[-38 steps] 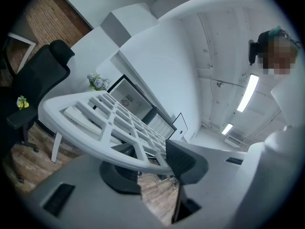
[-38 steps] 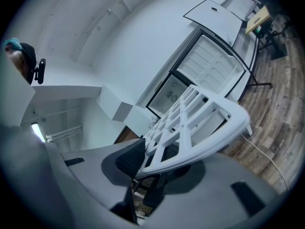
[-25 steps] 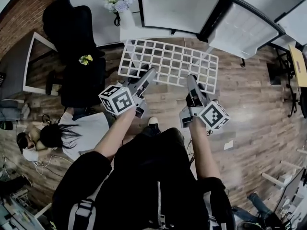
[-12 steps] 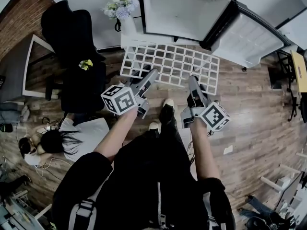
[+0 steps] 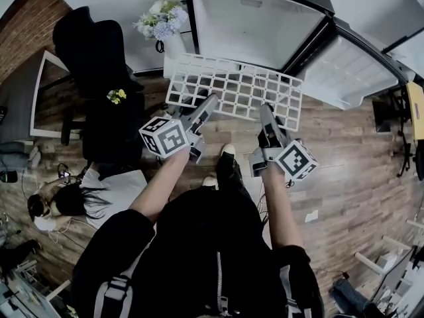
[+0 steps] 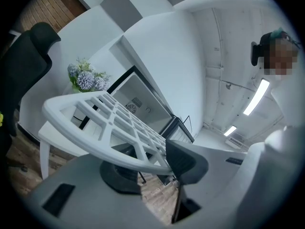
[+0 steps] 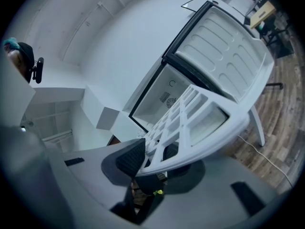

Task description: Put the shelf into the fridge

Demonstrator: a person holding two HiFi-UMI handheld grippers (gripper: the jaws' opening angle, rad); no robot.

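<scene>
Nearest, the person's forearms point(image 5: 165, 184) reach forward over the wooden floor point(image 5: 344, 171). The left claw point(image 5: 211, 102) is closed on the near rim of the white lattice shelf point(image 5: 233, 89), towards its left end. The right claw point(image 5: 265, 110) is clamped on the same rim, towards its right end. In the left gripper view the rim point(image 6: 95, 142) passes between the pads of the left claw point(image 6: 152, 166). In the right gripper view it point(image 7: 200, 142) likewise lies pinched in the right claw point(image 7: 152, 159). The shelf is held off the floor, roughly level, its far edge just before the open fridge point(image 5: 258, 22). The fridge door point(image 5: 348, 68) stands swung out to the right. Flowers point(image 5: 161, 13) stand beside the fridge's left side.
</scene>
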